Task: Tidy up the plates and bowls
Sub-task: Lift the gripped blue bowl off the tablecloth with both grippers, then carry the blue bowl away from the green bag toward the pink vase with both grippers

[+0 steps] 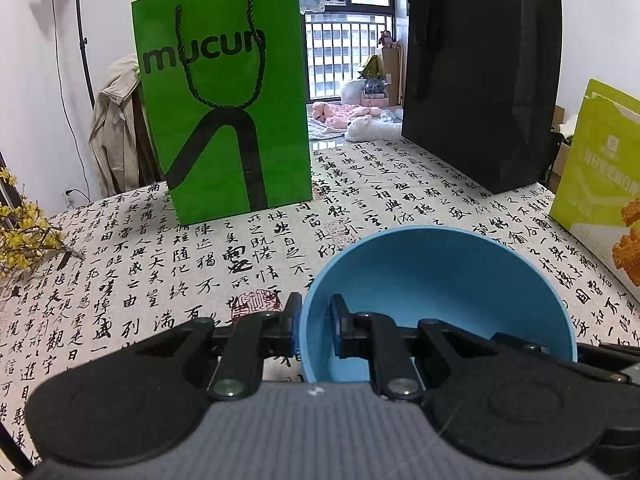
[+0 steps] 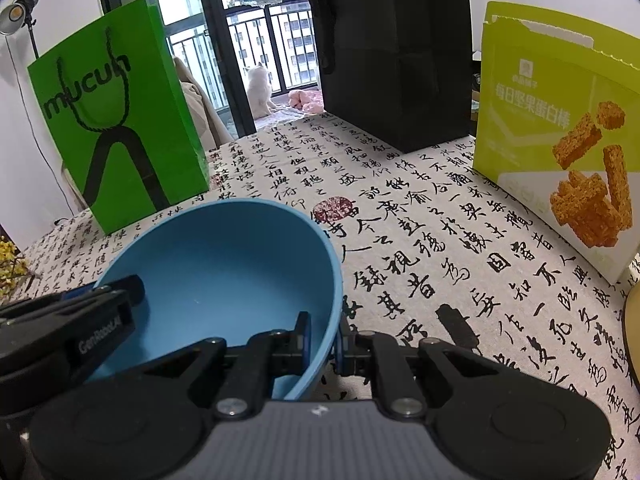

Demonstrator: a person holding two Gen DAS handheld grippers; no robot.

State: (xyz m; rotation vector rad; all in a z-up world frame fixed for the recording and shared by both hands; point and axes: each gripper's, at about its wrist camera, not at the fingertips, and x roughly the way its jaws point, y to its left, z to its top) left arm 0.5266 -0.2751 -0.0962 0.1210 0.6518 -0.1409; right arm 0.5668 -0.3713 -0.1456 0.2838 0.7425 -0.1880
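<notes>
A blue bowl (image 1: 440, 280) is held between both grippers above the calligraphy tablecloth (image 1: 160, 264). My left gripper (image 1: 316, 320) is shut on the bowl's left rim, one finger outside the wall and one inside. In the right wrist view the same blue bowl (image 2: 224, 272) fills the lower left, and my right gripper (image 2: 324, 340) is shut on its right rim. The left gripper's fingers (image 2: 120, 292) show at the bowl's far left rim there. A tan rim of another dish (image 2: 632, 336) peeks in at the right edge.
A green paper bag (image 1: 224, 100) stands at the back left, a black bag (image 1: 480, 76) at the back right, and a yellow-green snack box (image 2: 560, 128) on the right. Yellow flowers (image 1: 24, 236) lie at the left edge. Open cloth lies between the bags.
</notes>
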